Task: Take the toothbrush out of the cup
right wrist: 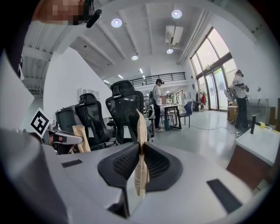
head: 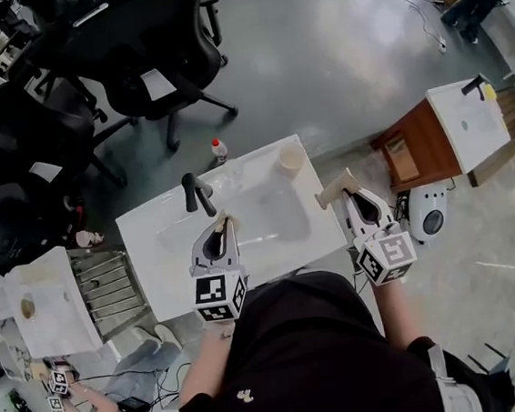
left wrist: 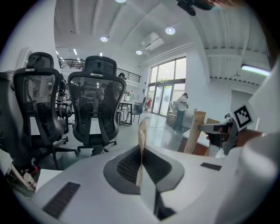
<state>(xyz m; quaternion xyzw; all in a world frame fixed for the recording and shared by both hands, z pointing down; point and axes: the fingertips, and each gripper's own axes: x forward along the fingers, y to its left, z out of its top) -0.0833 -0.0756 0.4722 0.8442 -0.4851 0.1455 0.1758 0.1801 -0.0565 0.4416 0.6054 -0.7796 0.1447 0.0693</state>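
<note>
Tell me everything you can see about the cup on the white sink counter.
The cup is small and pale beige, plastic by the look of it. It stands upright with its round mouth facing up, near the far right corner of the white sink counter. Nothing touches it except the counter. The right gripper is nearer the person and clear of it. At this size I cannot make out a toothbrush or anything else inside.

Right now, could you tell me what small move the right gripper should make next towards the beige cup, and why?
Probably open the right gripper while easing it towards the beige cup at the far right corner of the white basin counter: its jaws are shut on nothing and it hangs short of the cup.
</note>
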